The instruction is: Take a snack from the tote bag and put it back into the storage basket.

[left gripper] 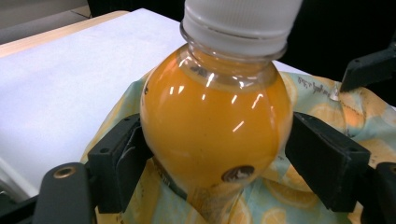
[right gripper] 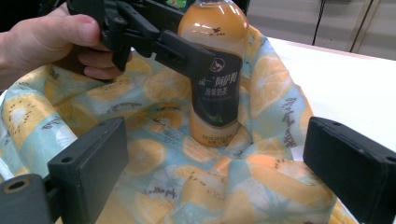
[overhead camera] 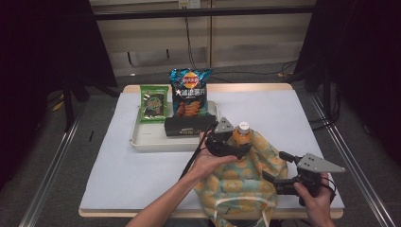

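Observation:
A bottle of orange drink (overhead camera: 242, 133) with a white cap stands upright in the mouth of a lemon-print cloth bag (overhead camera: 236, 184) at the table's front. My left gripper (overhead camera: 240, 145) reaches around the bottle (left gripper: 215, 126) from the left. Its jaws flank the bottle's shoulder, open, with the pads right at the bottle's sides. In the right gripper view the bottle (right gripper: 217, 70) rests on the bag's fabric (right gripper: 154, 154), with one of the left gripper's fingers (right gripper: 187, 51) across it. My right gripper (overhead camera: 275, 165) hovers over the bag's right edge, open and holding nothing.
A white tray (overhead camera: 142, 142) behind the bag holds a blue chips bag (overhead camera: 190, 94), a green snack packet (overhead camera: 153, 103) and a black box (overhead camera: 187, 126). The white table cover (overhead camera: 283, 113) lies bare to the right. Dark frames stand on both sides.

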`<state>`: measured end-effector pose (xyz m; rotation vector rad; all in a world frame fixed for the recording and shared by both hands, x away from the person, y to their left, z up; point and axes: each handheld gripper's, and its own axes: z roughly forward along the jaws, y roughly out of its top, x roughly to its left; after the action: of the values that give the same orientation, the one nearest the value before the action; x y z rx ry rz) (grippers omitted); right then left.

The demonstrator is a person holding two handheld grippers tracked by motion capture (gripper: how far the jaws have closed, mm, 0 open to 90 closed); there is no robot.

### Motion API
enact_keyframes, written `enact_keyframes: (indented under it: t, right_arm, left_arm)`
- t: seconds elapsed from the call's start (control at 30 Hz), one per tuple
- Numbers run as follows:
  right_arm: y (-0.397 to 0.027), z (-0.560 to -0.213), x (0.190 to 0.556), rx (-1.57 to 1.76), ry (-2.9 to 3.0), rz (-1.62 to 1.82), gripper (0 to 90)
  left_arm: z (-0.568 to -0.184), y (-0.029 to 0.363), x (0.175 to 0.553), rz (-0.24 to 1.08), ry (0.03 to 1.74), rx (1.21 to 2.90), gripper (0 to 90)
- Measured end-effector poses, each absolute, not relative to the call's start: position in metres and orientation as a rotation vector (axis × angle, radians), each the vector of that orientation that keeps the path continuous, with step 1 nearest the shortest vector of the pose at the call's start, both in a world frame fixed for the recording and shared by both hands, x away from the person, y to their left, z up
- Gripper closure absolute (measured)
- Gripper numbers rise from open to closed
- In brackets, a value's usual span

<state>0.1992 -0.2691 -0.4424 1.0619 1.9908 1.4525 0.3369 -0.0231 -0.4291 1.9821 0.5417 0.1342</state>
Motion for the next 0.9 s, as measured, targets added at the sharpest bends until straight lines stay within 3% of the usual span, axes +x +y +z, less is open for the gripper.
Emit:
enact_keyframes:
  t: [0.4,0.67,0.9]
  right_arm:
    - [-0.269,-0.443,0.200,1.075,1.989,1.438,5.8]
    - [-0.269,-0.443,0.200,1.076,1.990,1.435,5.8]
    - [-0.268,-0.443,0.200,1.076,1.988,1.442,5.8]
  left_arm:
    - [-0.435,-0.036,0.341,0.163,0.550,1.992,20.2]
    - [-0.436,-0.037,0.342,0.169,0.547,2.013,30.2]
    - [-0.436,-0.036,0.342,0.157,0.538,2.021,31.5]
